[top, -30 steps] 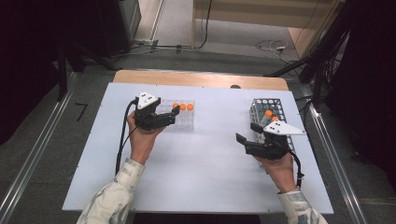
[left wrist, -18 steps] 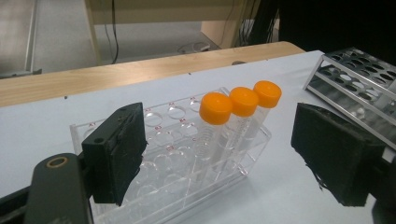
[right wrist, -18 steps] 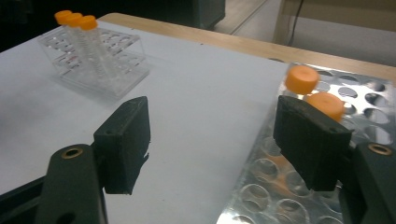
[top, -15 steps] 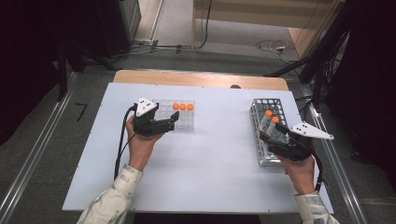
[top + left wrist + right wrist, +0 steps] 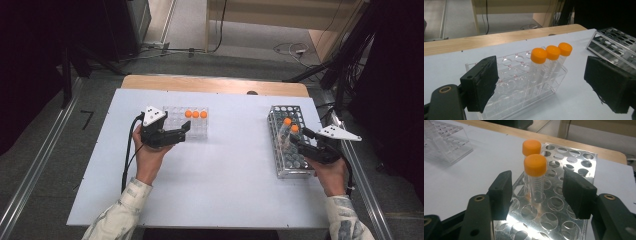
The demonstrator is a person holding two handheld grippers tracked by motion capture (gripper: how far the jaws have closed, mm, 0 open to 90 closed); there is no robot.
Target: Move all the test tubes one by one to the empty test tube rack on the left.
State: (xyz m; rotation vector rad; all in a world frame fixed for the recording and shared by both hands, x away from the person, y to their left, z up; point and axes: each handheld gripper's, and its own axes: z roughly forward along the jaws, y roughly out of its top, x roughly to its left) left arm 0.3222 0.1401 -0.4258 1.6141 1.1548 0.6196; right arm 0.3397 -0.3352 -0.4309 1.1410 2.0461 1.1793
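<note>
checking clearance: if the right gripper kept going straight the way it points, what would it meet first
Most likely the nearer orange-capped tube, upright in the metal rack, between the right gripper's open, closing jaws.

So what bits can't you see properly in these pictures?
- High view: the printed marks on the two orange-capped clear plastic tubes in the shiny metal rack are too small to read.
- Right claw view: the right claw covers the rack's near holes, and the bottom edge cuts them off.
- Left claw view: the left claw hides the ends of the clear plastic rack.
</note>
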